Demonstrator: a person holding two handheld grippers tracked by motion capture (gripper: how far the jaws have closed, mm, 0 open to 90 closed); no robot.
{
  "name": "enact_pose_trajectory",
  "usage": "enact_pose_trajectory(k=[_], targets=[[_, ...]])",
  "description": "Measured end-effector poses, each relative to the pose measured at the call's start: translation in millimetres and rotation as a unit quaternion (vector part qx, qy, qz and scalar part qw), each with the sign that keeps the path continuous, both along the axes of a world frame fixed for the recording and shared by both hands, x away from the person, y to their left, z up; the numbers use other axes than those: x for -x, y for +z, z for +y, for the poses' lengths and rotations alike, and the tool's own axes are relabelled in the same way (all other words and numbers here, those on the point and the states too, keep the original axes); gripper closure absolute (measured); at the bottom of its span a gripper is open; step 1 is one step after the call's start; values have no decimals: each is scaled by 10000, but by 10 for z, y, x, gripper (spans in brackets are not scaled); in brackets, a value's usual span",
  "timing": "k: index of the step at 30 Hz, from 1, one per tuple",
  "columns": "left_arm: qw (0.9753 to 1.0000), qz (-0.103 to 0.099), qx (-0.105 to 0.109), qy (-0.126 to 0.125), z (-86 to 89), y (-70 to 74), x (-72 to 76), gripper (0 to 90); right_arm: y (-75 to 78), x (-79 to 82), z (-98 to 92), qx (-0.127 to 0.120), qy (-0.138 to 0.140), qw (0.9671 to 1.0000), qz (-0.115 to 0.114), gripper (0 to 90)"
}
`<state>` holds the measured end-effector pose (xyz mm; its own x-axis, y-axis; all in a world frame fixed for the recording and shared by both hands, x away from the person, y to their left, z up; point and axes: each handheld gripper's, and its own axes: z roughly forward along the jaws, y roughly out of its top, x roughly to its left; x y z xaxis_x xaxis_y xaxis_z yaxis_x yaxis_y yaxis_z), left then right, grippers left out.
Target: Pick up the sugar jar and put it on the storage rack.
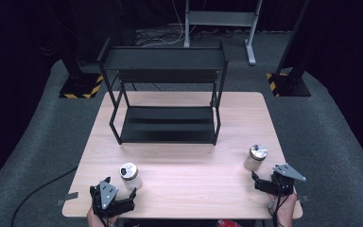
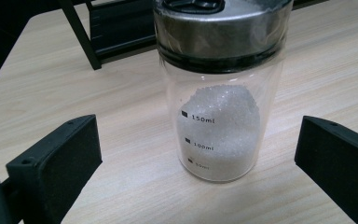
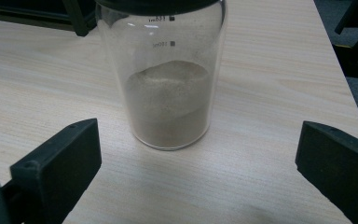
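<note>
Up front, near the table's [image 1: 179, 170] near-left corner, the jar of white granules [image 1: 130, 176] stands upright just ahead of the left gripper [image 1: 131, 197], whose jaws are spread wide with the jar [image 2: 219, 116] between and beyond them, untouched; near the right edge the jar of brown powder [image 1: 255, 158] stands upright just ahead of the right gripper [image 1: 255, 182], its jaws likewise wide apart and clear of the glass [image 3: 168, 88]; both jars carry metal lids; behind them, mid-table and well apart from both, a black two-tier rack [image 1: 165, 94] stands with bare wood between it and the jars; beyond the table a grey stand [image 1: 220, 21] rises from the carpet.
</note>
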<state>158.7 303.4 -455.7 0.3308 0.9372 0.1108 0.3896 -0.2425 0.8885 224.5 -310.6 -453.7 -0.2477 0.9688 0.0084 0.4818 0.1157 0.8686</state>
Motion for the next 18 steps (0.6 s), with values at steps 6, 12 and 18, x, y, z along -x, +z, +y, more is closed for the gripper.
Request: enact_pose_trajectory(k=[6, 12, 18], targets=[[9999, 109, -36, -106, -22, 20, -72, 0, 7, -10, 3, 5, -2, 10000, 31, 0], [9993, 329, 57, -193, 13, 69, -215, 0, 1, -1, 0, -11, -13, 10000, 7, 0], [9987, 415, 53, -275, -9, 99, -332, 0, 5, -10, -11, -14, 19, 10000, 26, 0]])
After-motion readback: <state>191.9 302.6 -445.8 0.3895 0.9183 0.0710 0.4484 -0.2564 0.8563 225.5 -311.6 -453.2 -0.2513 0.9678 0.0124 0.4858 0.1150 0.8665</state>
